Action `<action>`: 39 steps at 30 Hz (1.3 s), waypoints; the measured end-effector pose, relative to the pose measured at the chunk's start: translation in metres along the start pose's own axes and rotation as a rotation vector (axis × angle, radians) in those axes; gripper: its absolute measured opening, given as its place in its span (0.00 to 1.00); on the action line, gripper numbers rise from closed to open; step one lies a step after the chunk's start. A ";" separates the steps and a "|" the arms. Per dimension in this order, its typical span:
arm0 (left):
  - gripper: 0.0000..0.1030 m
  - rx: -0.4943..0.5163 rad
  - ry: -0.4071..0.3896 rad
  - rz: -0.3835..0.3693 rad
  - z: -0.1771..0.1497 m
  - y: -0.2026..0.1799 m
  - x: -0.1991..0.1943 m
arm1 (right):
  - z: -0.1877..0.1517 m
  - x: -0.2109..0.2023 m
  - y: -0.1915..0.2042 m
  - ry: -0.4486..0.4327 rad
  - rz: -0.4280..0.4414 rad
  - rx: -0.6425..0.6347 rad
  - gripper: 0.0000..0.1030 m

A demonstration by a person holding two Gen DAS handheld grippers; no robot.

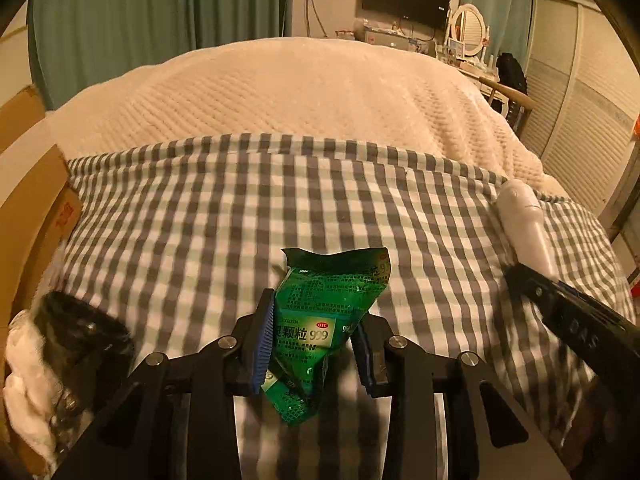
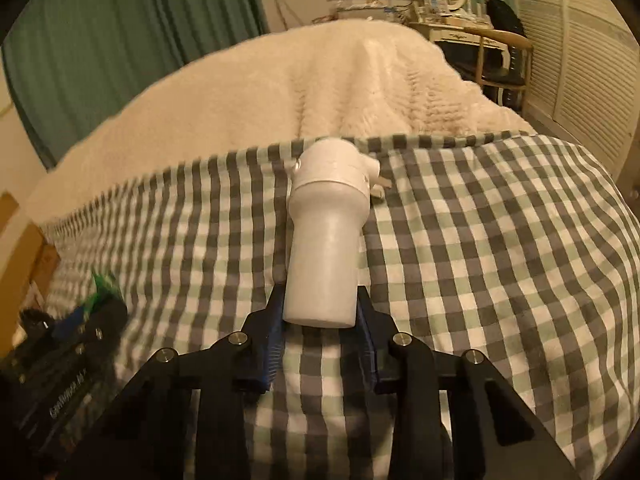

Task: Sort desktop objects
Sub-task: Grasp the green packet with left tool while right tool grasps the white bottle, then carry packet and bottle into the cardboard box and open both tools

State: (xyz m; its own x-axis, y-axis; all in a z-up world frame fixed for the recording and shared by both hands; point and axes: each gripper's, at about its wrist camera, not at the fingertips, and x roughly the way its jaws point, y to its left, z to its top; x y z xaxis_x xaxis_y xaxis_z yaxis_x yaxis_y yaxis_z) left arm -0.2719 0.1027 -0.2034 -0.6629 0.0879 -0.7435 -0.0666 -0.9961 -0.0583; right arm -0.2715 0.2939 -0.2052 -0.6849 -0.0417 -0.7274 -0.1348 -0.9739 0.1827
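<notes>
Sachet point(image 1: 326, 320) pinched by left gripper point(image 1: 316, 344), bottle point(image 2: 324, 248) clamped by right gripper point(image 2: 320, 344), both lower centre, lifted for sorting.

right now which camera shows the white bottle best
The right wrist view: the white bottle fills the centre, whole, its base between the right gripper pads. The left wrist view shows only part of it at the right edge.

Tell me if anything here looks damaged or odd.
The green medicine sachet clamped in the left gripper is crumpled, and its top edge looks torn open. The white bottle in the right gripper looks intact.
</notes>
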 end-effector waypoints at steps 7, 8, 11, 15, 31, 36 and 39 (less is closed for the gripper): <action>0.34 -0.007 0.037 0.003 -0.021 0.027 -0.039 | -0.017 -0.035 0.027 0.039 -0.007 0.020 0.30; 0.34 -0.008 0.041 0.007 -0.024 0.031 -0.044 | -0.019 -0.037 0.022 0.046 -0.005 0.025 0.30; 0.34 -0.015 0.051 0.006 -0.038 0.040 -0.060 | -0.048 -0.058 0.030 0.102 -0.003 0.041 0.30; 0.34 -0.025 0.034 -0.012 -0.046 0.050 -0.091 | -0.075 -0.092 0.043 0.132 -0.040 0.002 0.30; 0.34 -0.059 -0.134 -0.095 -0.031 0.077 -0.209 | -0.082 -0.239 0.098 0.054 -0.054 -0.110 0.27; 0.34 -0.118 -0.185 -0.086 -0.019 0.113 -0.233 | -0.075 -0.266 0.131 0.016 -0.040 -0.168 0.26; 0.34 -0.152 -0.223 -0.052 -0.006 0.145 -0.250 | -0.065 -0.284 0.161 -0.019 -0.011 -0.227 0.24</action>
State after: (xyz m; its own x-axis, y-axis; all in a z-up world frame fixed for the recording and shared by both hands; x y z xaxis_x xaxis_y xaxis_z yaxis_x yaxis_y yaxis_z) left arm -0.1118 -0.0634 -0.0298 -0.8105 0.1224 -0.5729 -0.0031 -0.9788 -0.2048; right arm -0.0523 0.1346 -0.0117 -0.6981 -0.0288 -0.7154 0.0209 -0.9996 0.0199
